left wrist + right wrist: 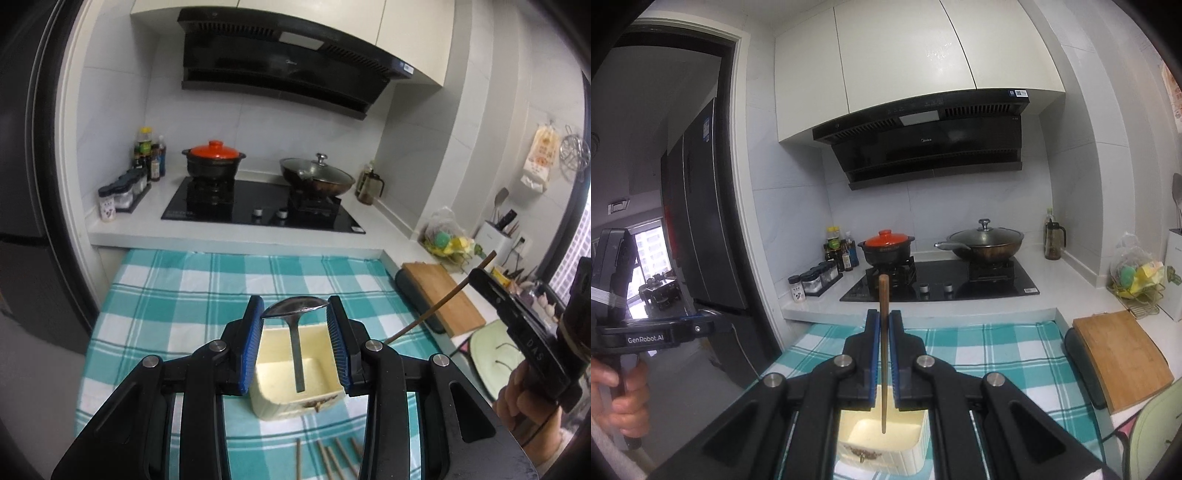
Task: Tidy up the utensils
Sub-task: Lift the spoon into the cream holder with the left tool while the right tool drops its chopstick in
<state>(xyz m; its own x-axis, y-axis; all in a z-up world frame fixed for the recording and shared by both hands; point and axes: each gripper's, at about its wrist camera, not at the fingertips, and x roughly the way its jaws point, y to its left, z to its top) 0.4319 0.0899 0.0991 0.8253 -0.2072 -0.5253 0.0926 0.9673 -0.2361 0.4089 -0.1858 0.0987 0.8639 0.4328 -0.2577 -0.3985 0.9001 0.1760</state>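
Steel item: a metal spoon (pixel 295 332) is clamped by its bowl between the blue pads of the left gripper (pixel 295 341), handle hanging down into the container.
Left jaws: partly open, closed only as far as the spoon bowl's width allows.
Wooden item: a single chopstick (pixel 884 354) is pinched in the right gripper (pixel 884 354), its lower tip over the container's opening.
Right jaws: all but fully closed on the thin stick.
Container: a cream square utensil box (pixel 295 384) stands on the teal checked cloth (pixel 177 295), directly below both grippers.
Remaining stock: several more chopsticks (pixel 328 458) lie on the cloth just in front of the box.
Step in hand: judged to be carrying both utensils over the box for deposit.
Next move: lower each piece until its end is well inside the walls, then open the jaws; the hanging spoon handle needs to stay clear of the rim.
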